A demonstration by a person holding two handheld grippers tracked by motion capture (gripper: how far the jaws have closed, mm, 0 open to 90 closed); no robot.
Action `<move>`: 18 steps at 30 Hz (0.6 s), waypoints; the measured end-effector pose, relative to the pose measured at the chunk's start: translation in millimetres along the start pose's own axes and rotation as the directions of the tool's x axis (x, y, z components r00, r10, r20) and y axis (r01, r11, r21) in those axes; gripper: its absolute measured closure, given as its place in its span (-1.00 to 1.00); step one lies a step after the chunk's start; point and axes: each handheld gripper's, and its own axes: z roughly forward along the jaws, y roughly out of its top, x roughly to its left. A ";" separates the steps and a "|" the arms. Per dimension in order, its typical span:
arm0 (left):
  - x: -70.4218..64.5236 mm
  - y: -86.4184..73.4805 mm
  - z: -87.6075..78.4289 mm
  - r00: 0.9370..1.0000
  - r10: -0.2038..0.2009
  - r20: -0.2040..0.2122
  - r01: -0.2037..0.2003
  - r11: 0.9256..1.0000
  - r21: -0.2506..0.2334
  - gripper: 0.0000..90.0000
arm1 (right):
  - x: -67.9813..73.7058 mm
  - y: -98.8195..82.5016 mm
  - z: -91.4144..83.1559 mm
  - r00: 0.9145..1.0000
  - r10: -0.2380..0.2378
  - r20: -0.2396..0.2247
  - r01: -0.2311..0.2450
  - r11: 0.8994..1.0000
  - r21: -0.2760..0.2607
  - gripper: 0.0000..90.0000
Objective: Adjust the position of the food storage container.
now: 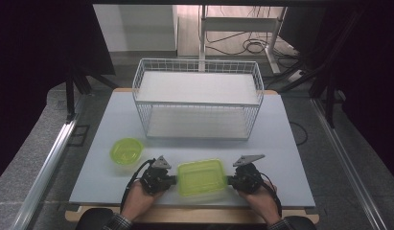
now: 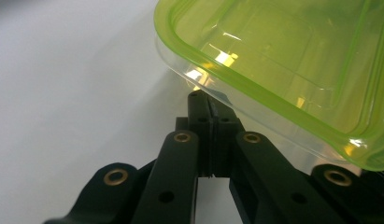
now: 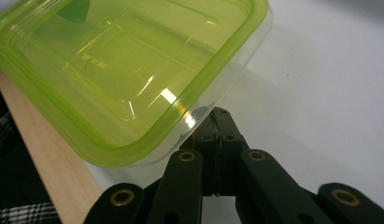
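One container (image 1: 201, 176), long axis crosswise.

A white wire two-tier basket shelf (image 1: 198, 98) stands at upper centre of the frame on the pale grey bench (image 1: 290, 158). A small round translucent green plastic bowl (image 1: 126, 150) sits left of centre, near the shelf's lower left corner.

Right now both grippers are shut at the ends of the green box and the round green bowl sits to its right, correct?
Not quite. The bowl sits to the left of the box, as the high view shows. The rest holds: the left gripper and right gripper are shut at the box's ends.
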 end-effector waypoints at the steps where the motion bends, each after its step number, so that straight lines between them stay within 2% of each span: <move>1: 1.7 1.8 0.8 1.000 -0.002 -0.001 0.002 1.000 -0.001 1.00 | -0.6 0.9 0.7 1.000 0.002 0.004 -0.002 1.000 -0.002 0.97; 9: 15.1 16.4 9.9 1.000 -0.015 -0.018 0.015 1.000 -0.010 1.00 | -14.4 12.5 5.5 0.999 0.005 0.033 -0.004 1.000 -0.023 0.97; 13: 16.6 17.4 12.2 1.000 -0.012 -0.023 0.012 1.000 -0.012 0.98 | -20.6 14.3 7.8 0.999 0.011 0.031 -0.011 1.000 -0.019 0.97; 18: 16.2 11.8 5.5 0.997 -0.016 -0.072 0.014 0.999 -0.030 0.73 | -20.5 13.0 5.8 0.998 -0.007 0.056 0.008 1.000 -0.013 0.91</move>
